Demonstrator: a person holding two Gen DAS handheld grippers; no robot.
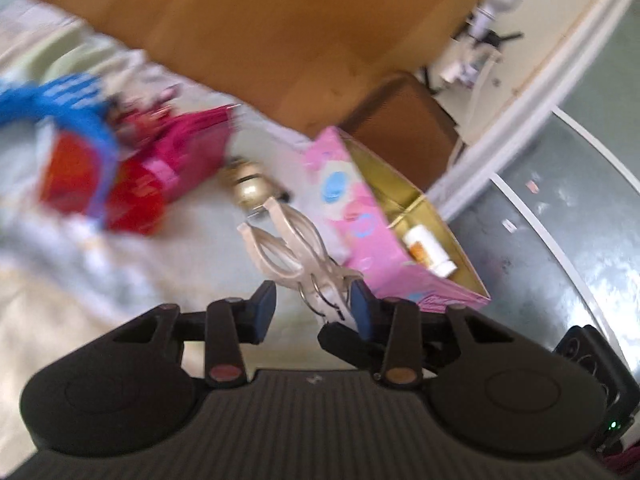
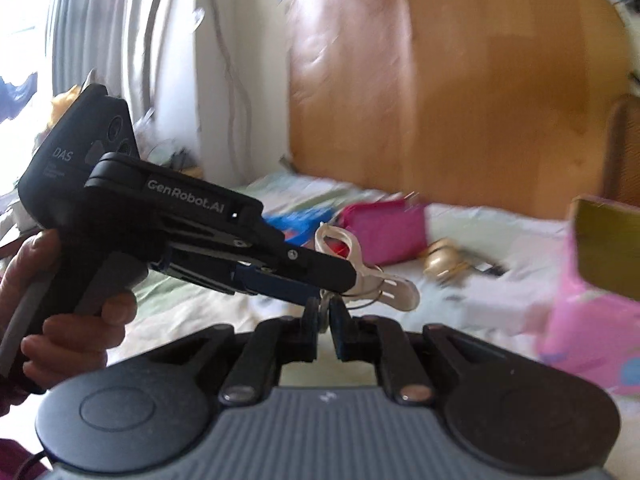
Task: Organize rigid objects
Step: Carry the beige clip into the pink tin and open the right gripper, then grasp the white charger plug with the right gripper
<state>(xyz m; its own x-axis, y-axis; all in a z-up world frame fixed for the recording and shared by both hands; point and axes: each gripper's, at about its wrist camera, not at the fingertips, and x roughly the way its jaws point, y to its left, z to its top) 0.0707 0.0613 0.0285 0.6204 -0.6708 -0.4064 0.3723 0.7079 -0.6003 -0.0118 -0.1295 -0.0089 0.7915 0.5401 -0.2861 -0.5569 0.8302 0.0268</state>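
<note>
clips [image 1: 288,248], white ones that hang together on thin wire rings, are up in the air above the bed [image 1: 180,264], between the two grippers. right gripper [image 2: 325,314] has its fingers fully closed, and a ring of the bunch is pinched between the pads. left gripper [image 1: 314,300] comes to the same bunch from the side. its fingers are only partly open; in the left wrist view the bunch lies against one blue pad, and the other pad stands apart from it, so it does not squeeze the clips. a hand [image 2: 80,320] holds the handle of the left gripper.

just beside the clips stands a pink box [image 1: 352,208] with a gold inside, on the edge of the bed. a small white bottle [image 1: 428,250] lies on its side in one compartment of the box. farther on the bed there is a round gold thing [image 1: 248,188], too blurred to name, and near it a pink bag [image 1: 192,156] next to red and blue packets [image 1: 80,168]. a wooden headboard [image 1: 280,20] rises behind the bed.
</note>
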